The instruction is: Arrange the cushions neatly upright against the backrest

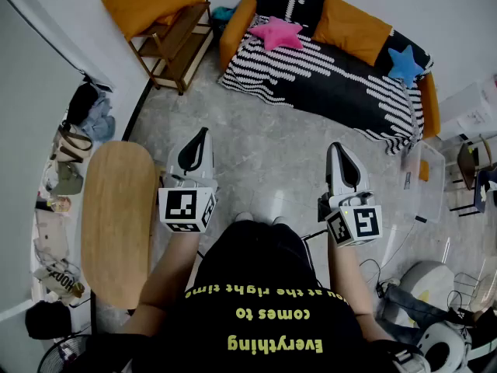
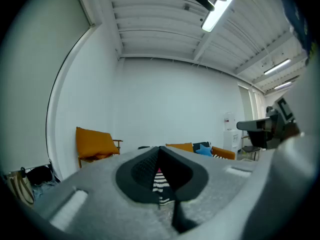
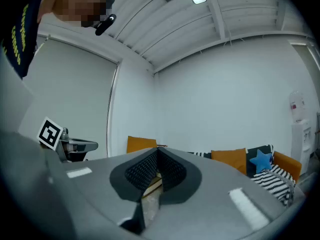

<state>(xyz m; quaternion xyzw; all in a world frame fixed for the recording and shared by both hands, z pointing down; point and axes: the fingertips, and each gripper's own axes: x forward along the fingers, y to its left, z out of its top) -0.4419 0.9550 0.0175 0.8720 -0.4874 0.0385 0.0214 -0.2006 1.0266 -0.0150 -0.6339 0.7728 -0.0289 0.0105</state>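
A sofa (image 1: 326,76) under a black-and-white striped cover stands across the floor ahead of me. On it are a pink star cushion (image 1: 276,33) lying at the left, an orange cushion (image 1: 351,28) leaning on the backrest, and a blue star cushion (image 1: 404,63) at the right. My left gripper (image 1: 203,134) and right gripper (image 1: 335,148) are held level over the floor, well short of the sofa, both shut and empty. The left gripper view shows its jaws (image 2: 160,150) together, with the blue star (image 2: 203,149) far off. The right gripper's jaws (image 3: 157,151) meet too, the orange cushion (image 3: 229,155) beyond.
A wooden chair (image 1: 177,41) with a large orange cushion (image 1: 151,0) stands left of the sofa. An oval wooden table (image 1: 116,216) is close on my left, with bags (image 1: 66,165) along the wall behind it. A clear plastic box (image 1: 423,179) and a chair (image 1: 470,165) are at the right.
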